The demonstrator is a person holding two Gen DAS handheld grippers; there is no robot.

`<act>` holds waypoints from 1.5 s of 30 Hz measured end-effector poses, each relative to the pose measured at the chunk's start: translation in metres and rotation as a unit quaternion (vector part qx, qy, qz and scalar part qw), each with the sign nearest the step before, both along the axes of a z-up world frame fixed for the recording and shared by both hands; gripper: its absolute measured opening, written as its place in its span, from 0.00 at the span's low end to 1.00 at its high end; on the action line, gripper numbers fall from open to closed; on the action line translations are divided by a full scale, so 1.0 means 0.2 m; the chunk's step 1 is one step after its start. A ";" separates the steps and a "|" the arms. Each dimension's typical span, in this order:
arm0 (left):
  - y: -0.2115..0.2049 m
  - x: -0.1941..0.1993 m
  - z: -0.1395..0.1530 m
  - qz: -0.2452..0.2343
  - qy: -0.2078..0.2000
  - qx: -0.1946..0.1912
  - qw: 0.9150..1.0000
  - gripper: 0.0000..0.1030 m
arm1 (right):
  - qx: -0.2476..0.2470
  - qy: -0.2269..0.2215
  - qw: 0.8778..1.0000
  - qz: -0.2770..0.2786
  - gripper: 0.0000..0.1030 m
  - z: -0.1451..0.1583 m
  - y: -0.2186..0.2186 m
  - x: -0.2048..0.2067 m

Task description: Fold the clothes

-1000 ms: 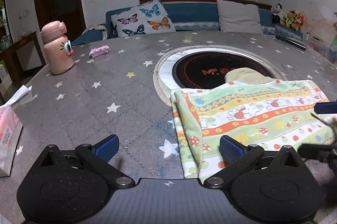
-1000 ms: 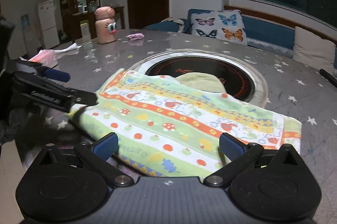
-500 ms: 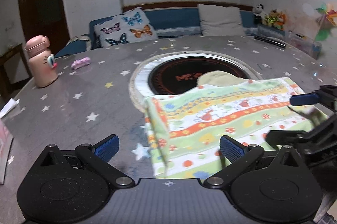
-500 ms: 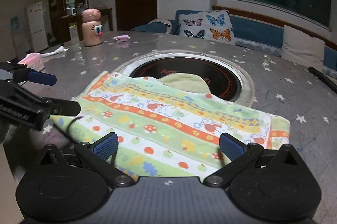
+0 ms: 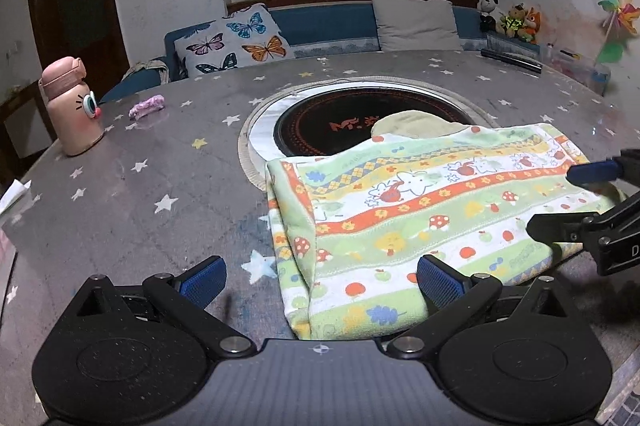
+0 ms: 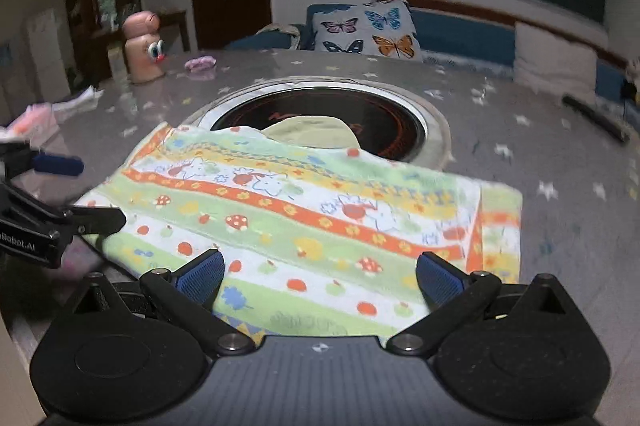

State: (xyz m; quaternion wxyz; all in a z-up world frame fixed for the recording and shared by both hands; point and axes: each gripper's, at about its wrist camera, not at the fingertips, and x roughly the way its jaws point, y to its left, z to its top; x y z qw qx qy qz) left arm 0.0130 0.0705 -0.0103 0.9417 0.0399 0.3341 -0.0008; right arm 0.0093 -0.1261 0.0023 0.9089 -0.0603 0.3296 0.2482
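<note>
Between folds: patterned cloth lies folded flat at frame centre-right on the table; left gripper and right gripper both wide open, empty; next, grasp an edge.

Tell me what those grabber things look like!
Both the left gripper and the right gripper are black, with round, flat bodies and a ribbed grey middle part. Their fingers end in bright blue bumpy pads. Silver screws dot the joints, and white letters mark one side.
</note>
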 end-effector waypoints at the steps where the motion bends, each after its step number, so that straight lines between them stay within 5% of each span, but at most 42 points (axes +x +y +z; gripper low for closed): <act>1: 0.00 0.00 0.01 0.001 0.001 0.000 1.000 1.00 | -0.001 -0.002 1.000 0.000 1.00 0.01 0.00 0.00; 25: 0.24 0.22 0.01 0.091 0.018 -0.005 0.996 1.00 | -0.002 0.007 1.000 -0.001 1.00 0.04 0.05 0.21; 34: 0.28 0.29 -0.01 0.092 0.025 -0.005 0.995 1.00 | -0.020 -0.021 0.995 0.095 1.00 0.12 0.24 0.08; 45: 0.35 0.37 0.01 0.097 0.032 -0.015 0.995 1.00 | -0.070 -0.059 0.973 0.213 0.92 0.14 0.55 -0.11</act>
